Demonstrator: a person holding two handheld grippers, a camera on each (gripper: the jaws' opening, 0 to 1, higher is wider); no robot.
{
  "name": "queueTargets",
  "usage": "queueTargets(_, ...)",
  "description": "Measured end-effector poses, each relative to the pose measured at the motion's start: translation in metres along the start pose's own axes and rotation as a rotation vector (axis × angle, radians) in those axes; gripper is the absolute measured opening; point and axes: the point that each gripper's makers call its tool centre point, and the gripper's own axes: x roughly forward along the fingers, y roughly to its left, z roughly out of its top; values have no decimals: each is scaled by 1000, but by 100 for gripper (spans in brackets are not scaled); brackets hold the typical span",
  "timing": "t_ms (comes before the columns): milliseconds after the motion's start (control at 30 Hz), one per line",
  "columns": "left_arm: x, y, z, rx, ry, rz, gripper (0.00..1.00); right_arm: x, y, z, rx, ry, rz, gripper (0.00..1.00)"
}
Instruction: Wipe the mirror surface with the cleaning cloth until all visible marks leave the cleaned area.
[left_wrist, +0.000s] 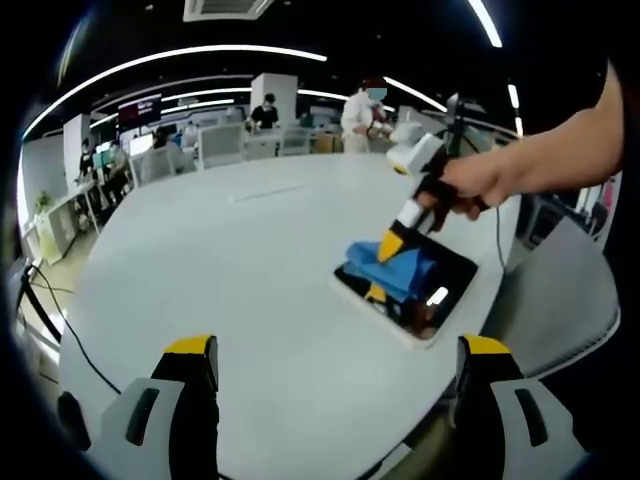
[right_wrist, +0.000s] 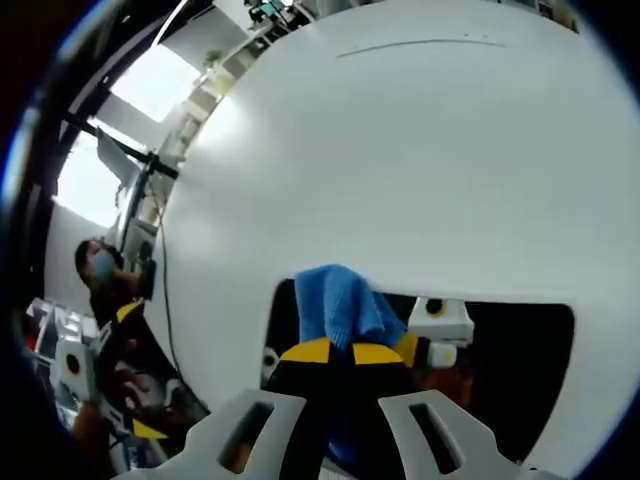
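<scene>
**Cloth pressed on mirror at table's right edge**

The white round table (left_wrist: 240, 280) carries the mirror (left_wrist: 452, 278) near its right edge. The right gripper (left_wrist: 392, 243) is clamped on the blue cleaning cloth (right_wrist: 338, 300), pressing it onto the glass. The left gripper (left_wrist: 335, 365) hovers nearby, jaws apart.

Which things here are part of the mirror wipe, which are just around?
Job: mirror, blue cleaning cloth, right gripper shut on the cloth.
Around: white table, open left gripper, office chairs, black cable.
</scene>
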Motion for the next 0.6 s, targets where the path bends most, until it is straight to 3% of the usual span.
queueTargets(600,5,-6,7,18,-4,-19,99,-8,6,-34,18,-9,40,0)
